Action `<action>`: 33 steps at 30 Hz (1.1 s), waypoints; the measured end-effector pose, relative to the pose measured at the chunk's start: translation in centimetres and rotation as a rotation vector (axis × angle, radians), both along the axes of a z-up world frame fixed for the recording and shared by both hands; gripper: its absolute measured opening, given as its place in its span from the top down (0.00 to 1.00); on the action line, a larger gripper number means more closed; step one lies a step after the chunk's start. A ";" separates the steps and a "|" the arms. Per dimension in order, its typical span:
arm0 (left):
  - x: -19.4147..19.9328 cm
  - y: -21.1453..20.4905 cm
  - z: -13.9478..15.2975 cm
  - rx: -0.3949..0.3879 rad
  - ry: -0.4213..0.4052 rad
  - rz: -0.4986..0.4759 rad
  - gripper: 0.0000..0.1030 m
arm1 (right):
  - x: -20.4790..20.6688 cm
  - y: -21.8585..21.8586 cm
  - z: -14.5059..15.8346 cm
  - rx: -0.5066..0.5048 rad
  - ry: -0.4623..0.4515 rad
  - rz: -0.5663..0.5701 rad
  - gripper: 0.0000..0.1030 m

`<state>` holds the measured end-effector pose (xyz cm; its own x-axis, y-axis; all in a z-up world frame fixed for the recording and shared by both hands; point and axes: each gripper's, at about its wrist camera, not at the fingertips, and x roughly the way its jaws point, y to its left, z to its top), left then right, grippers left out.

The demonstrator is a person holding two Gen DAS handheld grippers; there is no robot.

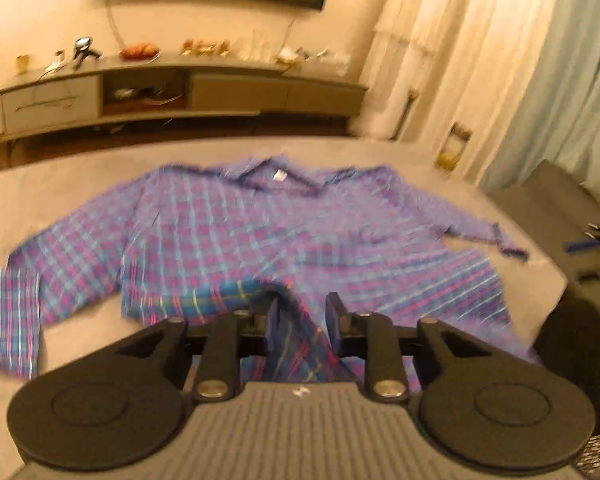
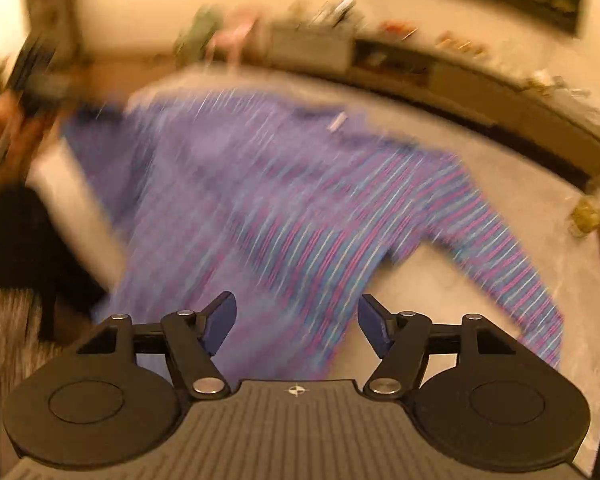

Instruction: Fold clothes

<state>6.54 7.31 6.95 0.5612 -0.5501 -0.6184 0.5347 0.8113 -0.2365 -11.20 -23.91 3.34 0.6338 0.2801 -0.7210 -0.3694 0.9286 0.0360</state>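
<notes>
We see the purple, pink and blue plaid cotton shirt (image 1: pixel 260 232) spread collar-far on the grey table (image 1: pixel 60 184). The left view alone shows our left gripper (image 1: pixel 302 314) with a raised fold of the shirt's hem between its narrowly parted jaws; whether the pads press it we cannot tell. The right view, heavily blurred, alone shows our right gripper (image 2: pixel 296 322) gaping wide above the shirt (image 2: pixel 260 200), nothing pinched. Beyond the shirt, the left view shows a long grey sideboard (image 1: pixel 180 92)
</notes>
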 end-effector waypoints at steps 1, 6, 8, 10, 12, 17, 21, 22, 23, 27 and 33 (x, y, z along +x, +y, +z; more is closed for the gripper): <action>-0.3 0.7 0.9 -0.027 -0.015 -0.014 0.68 | 0.9 -0.6 0.5 0.025 -0.027 -0.037 0.24; -1.1 3.0 3.9 0.034 -0.128 0.004 0.49 | 6.6 -2.7 1.1 0.060 -0.116 -0.186 0.17; 0.4 2.0 4.1 0.128 -0.166 0.049 0.46 | 9.9 -2.3 0.3 0.021 -0.130 -0.184 0.17; 3.3 0.0 3.1 0.237 -0.190 0.063 0.43 | 13.1 -0.5 -1.1 -0.052 -0.178 -0.121 0.17; 7.1 -2.3 1.1 0.349 -0.201 0.060 0.43 | 16.1 2.7 -3.1 -0.203 -0.254 -0.013 0.17; 16.8 -7.4 -4.4 0.553 -0.192 0.028 0.44 | 23.8 10.0 -9.8 -0.620 -0.417 0.291 0.17; 22.7 -9.5 -8.5 0.653 -0.209 -0.017 0.46 | 29.0 13.2 -15.5 -0.902 -0.497 0.481 0.19; 23.9 -9.3 -9.5 0.674 -0.223 -0.024 0.47 | 30.1 13.6 -16.5 -0.943 -0.506 0.513 0.19; 25.2 -9.2 -10.3 0.688 -0.230 -0.037 0.47 | 31.2 13.8 -17.3 -0.973 -0.508 0.538 0.20; 29.1 -9.0 -13.2 0.690 -0.196 -0.056 0.48 | 34.6 13.8 -19.0 -1.019 -0.531 0.643 0.27; 29.7 -7.5 -14.4 0.633 -0.202 -0.064 0.52 | 39.4 13.0 -14.2 -0.781 -0.351 0.613 0.97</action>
<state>36.23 -0.22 -7.42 0.6779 -0.1519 -0.7193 0.5704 0.7259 0.3843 28.20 -10.94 -10.86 0.7492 0.1606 -0.6425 -0.6573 0.2987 -0.6919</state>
